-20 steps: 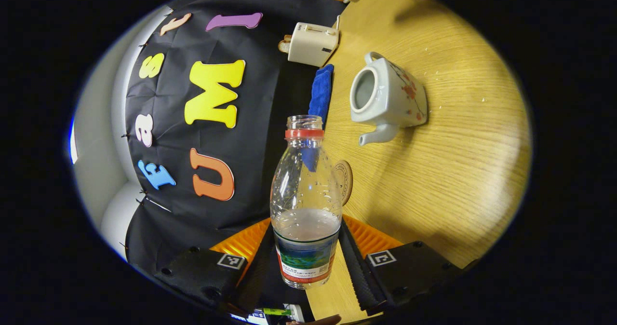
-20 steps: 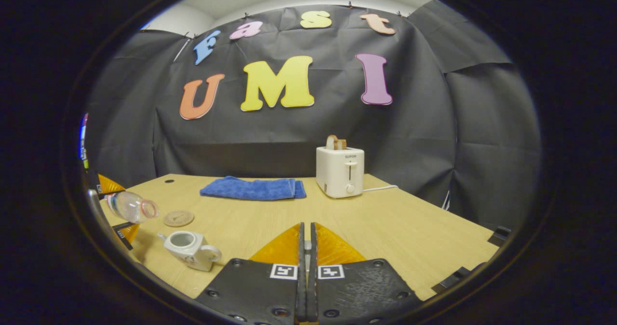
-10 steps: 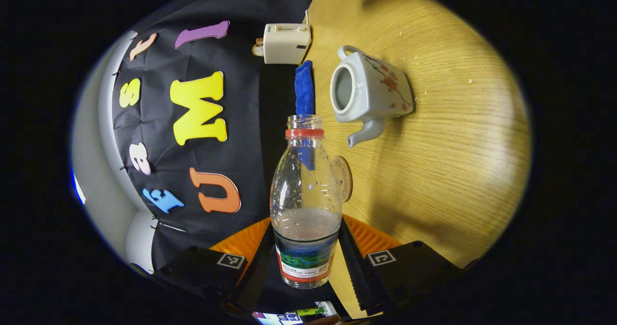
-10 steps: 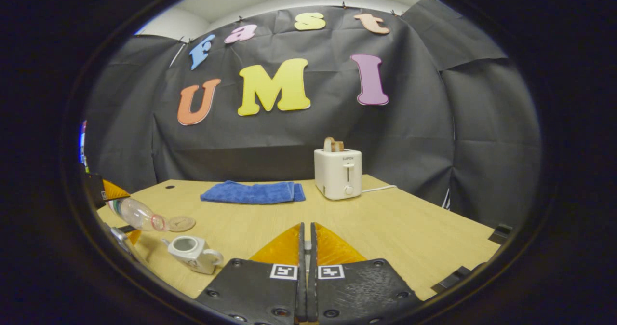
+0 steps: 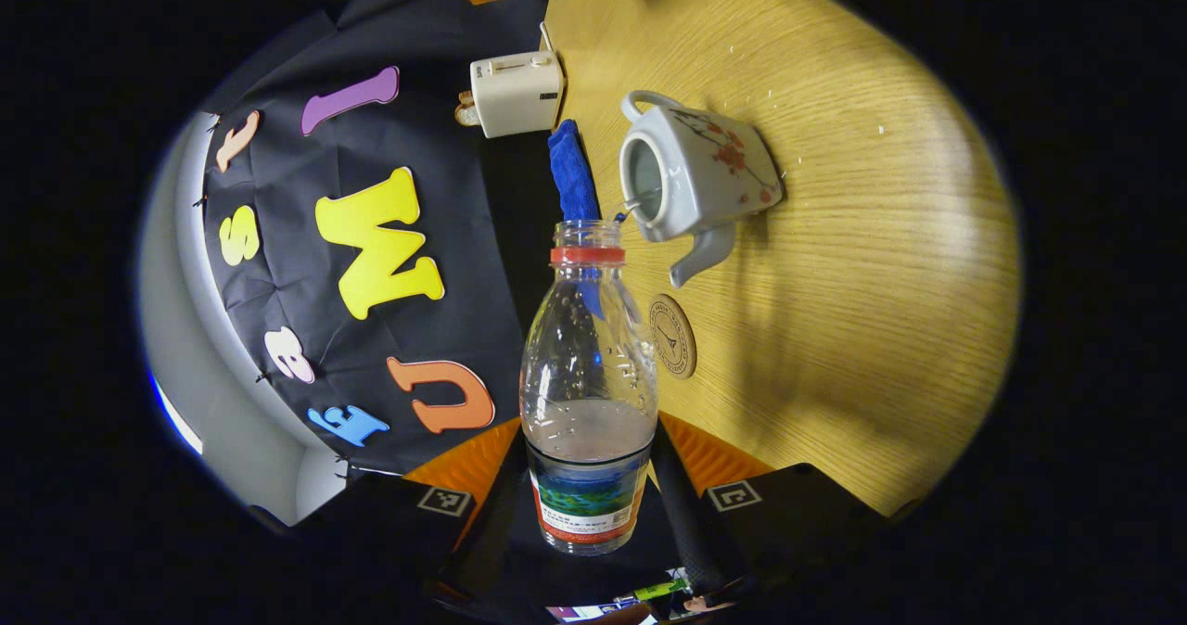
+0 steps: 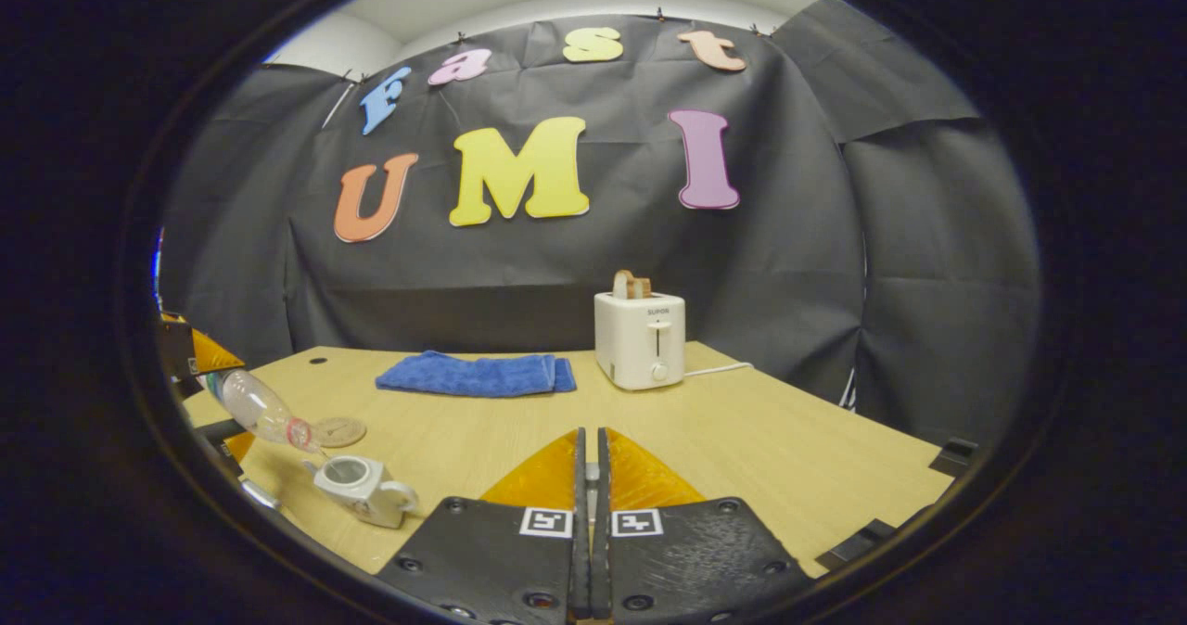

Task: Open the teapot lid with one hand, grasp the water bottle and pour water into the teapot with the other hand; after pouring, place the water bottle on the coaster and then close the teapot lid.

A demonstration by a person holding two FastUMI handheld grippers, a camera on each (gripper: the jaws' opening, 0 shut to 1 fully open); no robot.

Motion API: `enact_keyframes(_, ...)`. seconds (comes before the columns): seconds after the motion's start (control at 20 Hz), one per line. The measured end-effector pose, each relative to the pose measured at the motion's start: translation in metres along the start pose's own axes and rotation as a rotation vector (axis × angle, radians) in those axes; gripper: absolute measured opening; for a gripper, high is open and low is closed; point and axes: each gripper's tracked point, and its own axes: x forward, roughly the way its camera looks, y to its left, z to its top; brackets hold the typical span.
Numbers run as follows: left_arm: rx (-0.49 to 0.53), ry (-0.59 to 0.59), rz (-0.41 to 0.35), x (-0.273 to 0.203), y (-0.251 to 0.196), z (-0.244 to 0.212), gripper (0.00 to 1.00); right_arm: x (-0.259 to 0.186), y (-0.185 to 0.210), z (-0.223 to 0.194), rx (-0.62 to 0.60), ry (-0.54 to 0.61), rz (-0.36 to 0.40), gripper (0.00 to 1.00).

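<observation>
now left gripper [image 5: 591, 500] jaws clamp tilted water bottle [image 5: 588, 384] over teapot [image 5: 697, 180]; right jaws closed.

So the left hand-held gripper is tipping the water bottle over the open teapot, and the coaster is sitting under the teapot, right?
Not quite. The coaster lies beside the teapot, bare on the table, as the left gripper view shows. The rest holds: the left hand-held gripper tips the water bottle over the open teapot.

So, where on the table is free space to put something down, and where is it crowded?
Bare wood lies in front of the toaster and blue towel, reaching to the table's right edge. The left corner is crowded: the teapot, coaster and tilted water bottle in the left tongs sit close together.
</observation>
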Motion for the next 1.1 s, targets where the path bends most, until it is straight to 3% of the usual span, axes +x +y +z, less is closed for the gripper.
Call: enact_keyframes(1.1,0.291,0.028,0.08,-0.006,0.027,0.007,0.77,-0.009,0.01,0.01,-0.002,-0.01,0.033,0.01)
